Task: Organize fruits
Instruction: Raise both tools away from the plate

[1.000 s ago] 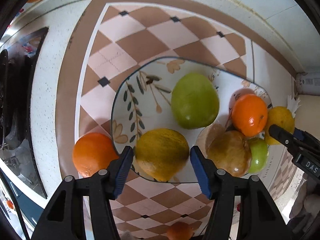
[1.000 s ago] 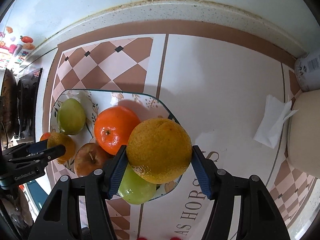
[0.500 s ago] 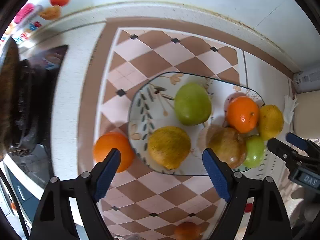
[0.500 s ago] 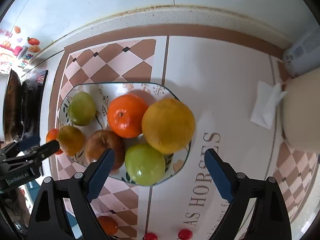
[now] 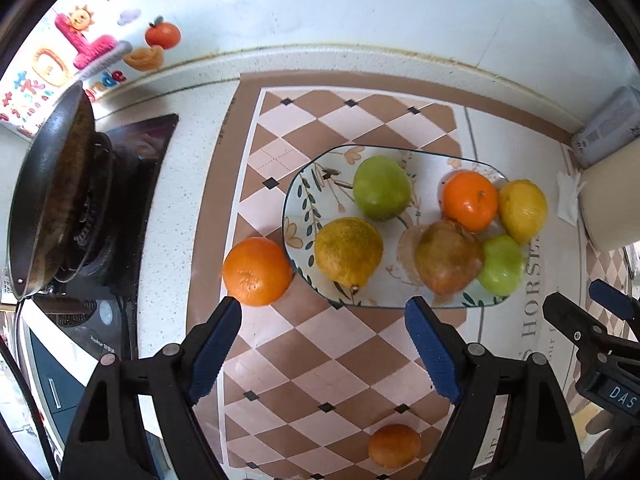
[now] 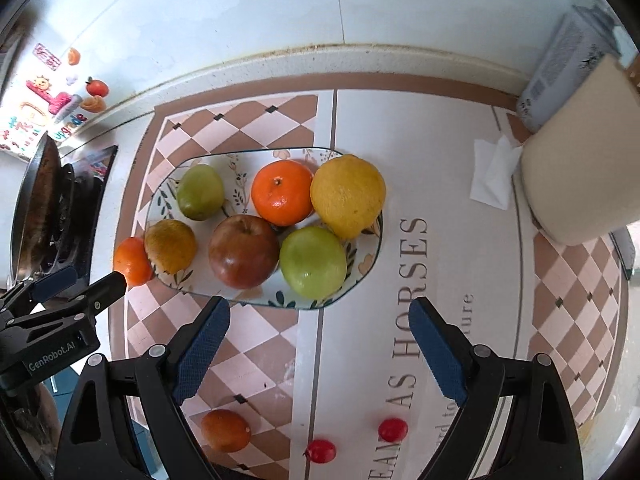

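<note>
left gripper (image 5: 322, 354) fingers spread, empty | loose orange (image 5: 257, 271) just ahead-left, touching plate (image 5: 298, 200) rim | left hand nearer | right gripper (image 6: 320, 354) fingers spread, empty

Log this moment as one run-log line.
left hand-held gripper: open, empty | right hand-held gripper: open, empty | floral glass plate: six fruits | off plate: round orange

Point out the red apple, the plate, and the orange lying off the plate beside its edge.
Red apple (image 6: 244, 251): right wrist view, middle of its top.
Plate (image 5: 320, 184): left wrist view, bare patterned part.
Orange (image 5: 257, 271): left wrist view, centre of its peel.
</note>
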The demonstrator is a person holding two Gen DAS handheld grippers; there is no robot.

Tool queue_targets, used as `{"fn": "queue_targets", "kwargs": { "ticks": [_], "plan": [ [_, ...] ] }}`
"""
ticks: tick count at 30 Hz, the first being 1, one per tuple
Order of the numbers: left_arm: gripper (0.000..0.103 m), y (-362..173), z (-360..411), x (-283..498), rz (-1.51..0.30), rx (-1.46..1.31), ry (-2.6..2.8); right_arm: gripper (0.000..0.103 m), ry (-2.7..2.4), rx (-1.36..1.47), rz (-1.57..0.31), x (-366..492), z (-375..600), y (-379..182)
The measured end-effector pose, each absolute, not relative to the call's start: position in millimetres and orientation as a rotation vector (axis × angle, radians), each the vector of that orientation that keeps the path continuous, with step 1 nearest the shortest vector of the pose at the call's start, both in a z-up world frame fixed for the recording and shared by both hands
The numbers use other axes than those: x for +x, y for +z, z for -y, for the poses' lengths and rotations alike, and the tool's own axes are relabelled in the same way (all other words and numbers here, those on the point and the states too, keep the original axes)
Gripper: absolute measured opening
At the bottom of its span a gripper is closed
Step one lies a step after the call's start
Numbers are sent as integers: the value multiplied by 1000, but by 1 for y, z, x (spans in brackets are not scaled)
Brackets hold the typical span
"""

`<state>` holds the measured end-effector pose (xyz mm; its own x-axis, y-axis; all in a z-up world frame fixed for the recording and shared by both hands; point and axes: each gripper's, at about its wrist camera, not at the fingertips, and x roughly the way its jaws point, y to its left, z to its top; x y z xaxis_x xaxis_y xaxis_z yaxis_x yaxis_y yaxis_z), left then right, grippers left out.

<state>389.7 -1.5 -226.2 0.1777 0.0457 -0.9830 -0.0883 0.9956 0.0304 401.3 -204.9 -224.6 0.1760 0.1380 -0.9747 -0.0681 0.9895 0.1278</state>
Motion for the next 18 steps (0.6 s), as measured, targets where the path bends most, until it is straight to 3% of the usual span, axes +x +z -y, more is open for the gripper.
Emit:
{"fn": "queue_targets", "kwargs": {
  "ticks": [18],
  "plan": [
    [83, -139, 1, 309, -1211, -57, 64, 93, 163, 69, -1217, 308, 208, -136]
  ]
}}
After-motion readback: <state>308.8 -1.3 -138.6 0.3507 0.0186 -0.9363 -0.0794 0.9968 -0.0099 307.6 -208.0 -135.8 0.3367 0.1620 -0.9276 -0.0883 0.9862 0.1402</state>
